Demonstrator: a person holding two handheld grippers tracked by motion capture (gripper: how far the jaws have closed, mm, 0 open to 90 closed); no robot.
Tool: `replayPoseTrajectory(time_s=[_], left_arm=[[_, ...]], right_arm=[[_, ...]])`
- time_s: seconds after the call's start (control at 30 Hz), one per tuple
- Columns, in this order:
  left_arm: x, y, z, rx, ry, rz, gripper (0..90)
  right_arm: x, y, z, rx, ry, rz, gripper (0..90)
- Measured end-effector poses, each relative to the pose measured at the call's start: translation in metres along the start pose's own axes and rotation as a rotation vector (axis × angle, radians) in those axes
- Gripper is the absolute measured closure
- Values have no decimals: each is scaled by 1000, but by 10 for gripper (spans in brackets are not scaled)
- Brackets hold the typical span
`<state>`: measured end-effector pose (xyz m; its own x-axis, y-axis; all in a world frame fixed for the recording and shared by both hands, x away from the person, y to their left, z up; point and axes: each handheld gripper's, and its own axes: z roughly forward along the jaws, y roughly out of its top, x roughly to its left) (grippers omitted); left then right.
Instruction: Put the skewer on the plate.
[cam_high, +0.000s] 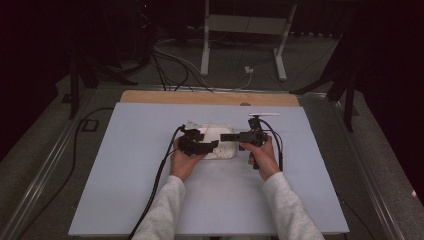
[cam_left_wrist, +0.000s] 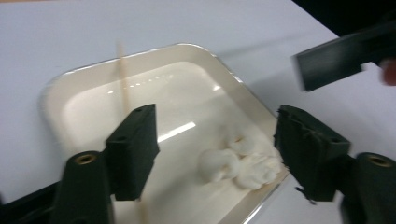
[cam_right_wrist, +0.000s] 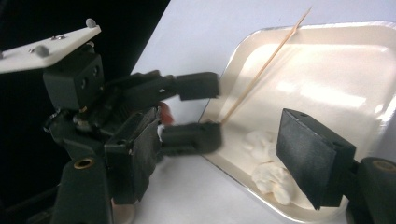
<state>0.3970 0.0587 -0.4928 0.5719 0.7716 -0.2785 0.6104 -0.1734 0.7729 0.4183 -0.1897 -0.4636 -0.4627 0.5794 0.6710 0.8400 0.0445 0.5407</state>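
One white tray (cam_left_wrist: 140, 74) with rounded corners lay on the pale sheet (cam_high: 125, 165) covering the table, directly under and ahead of both tongs. It held a small cluster of white cotton-like balls (cam_left_wrist: 243, 165), about three or four as far as could be counted, gathered against the rim nearest the tongs. In the left gripper view the cluster sat between the two jaws, closer to the right-hand one; in the right gripper view the cotton-like balls (cam_right_wrist: 271, 163) lay just beside the inner face of the right-hand jaw.

One thin wooden stick (cam_right_wrist: 264, 67) slanted across the tray. Its lower end met the tip of the lower jaw of the left gripper (cam_right_wrist: 198, 112), and its upper end reached past the far rim. In the left gripper view the stick (cam_left_wrist: 125, 84) ran beside the left-hand jaw.

The left gripper (cam_left_wrist: 215, 149) stood with its jaws apart, pressing on nothing. The right gripper (cam_right_wrist: 219, 158) was likewise spread, with nothing clamped; its jaw tip showed at the upper right of the left gripper view.

From above, both grippers (cam_high: 200, 142) (cam_high: 235, 136) met over the tray (cam_high: 220, 152), one hand on each.
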Motion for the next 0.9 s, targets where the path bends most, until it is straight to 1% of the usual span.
replayPoseTrajectory(time_s=[0.07, 0.13, 0.2, 0.23, 0.27, 0.3, 0.37, 0.43, 0.47, 0.5, 0.53, 0.57, 0.6, 0.67, 0.7, 0.73, 0.77, 0.8, 0.83, 0.9], left_arm=[[3, -1, -9, -11, -3, 6, 258], [4, -3, -21, -18, 5, 33, 207], [4, -6, -38, -34, 18, 66, 164], [6, -8, -50, -52, 13, 80, 147], [7, -10, -58, -59, 16, 89, 105], [8, -13, -69, -70, 32, 102, 77], [11, -20, -92, -98, 51, 126, 17], [15, -28, -115, -137, 64, 134, 15], [17, -33, -126, -154, 70, 140, 15], [19, -38, -136, -175, 76, 152, 15], [21, -44, -148, -198, 80, 155, 15], [23, -47, -154, -213, 85, 156, 15], [25, -52, -162, -227, 93, 161, 16], [28, -61, -175, -252, 110, 151, 16], [30, -65, -180, -263, 117, 147, 16], [31, -69, -185, -275, 132, 146, 16], [32, -72, -188, -282, 143, 141, 16], [34, -75, -193, -286, 158, 144, 16], [35, -77, -196, -300, 172, 146, 16], [39, -79, -202, -315, 170, 137, 16]], right_arm=[[3, -2, -6, -12, -15, -35, 275], [8, -6, -13, -32, -39, -90, 258], [12, -13, -22, -49, -67, -139, 240], [14, -18, -26, -58, -77, -171, 221], [17, -24, -33, -76, -94, -211, 191], [19, -28, -36, -87, -108, -234, 170], [25, -41, -47, -122, -146, -300, 150], [26, -55, -59, -157, -177, -354, 139], [26, -63, -65, -183, -196, -385, 135], [25, -71, -71, -205, -218, -407, 114], [24, -80, -76, -226, -244, -434, 88], [22, -91, -83, -252, -279, -467, 77], [20, -98, -86, -261, -294, -481, 70], [16, -114, -94, -274, -319, -507, 45], [14, -120, -97, -278, -340, -506, 35], [11, -125, -100, -286, -349, -505, 33], [8, -130, -103, -289, -354, -501, 27], [6, -133, -106, -297, -354, -499, 25], [2, -137, -111, -304, -352, -486, 24], [-2, -142, -117, -323, -361, -469, 23]])
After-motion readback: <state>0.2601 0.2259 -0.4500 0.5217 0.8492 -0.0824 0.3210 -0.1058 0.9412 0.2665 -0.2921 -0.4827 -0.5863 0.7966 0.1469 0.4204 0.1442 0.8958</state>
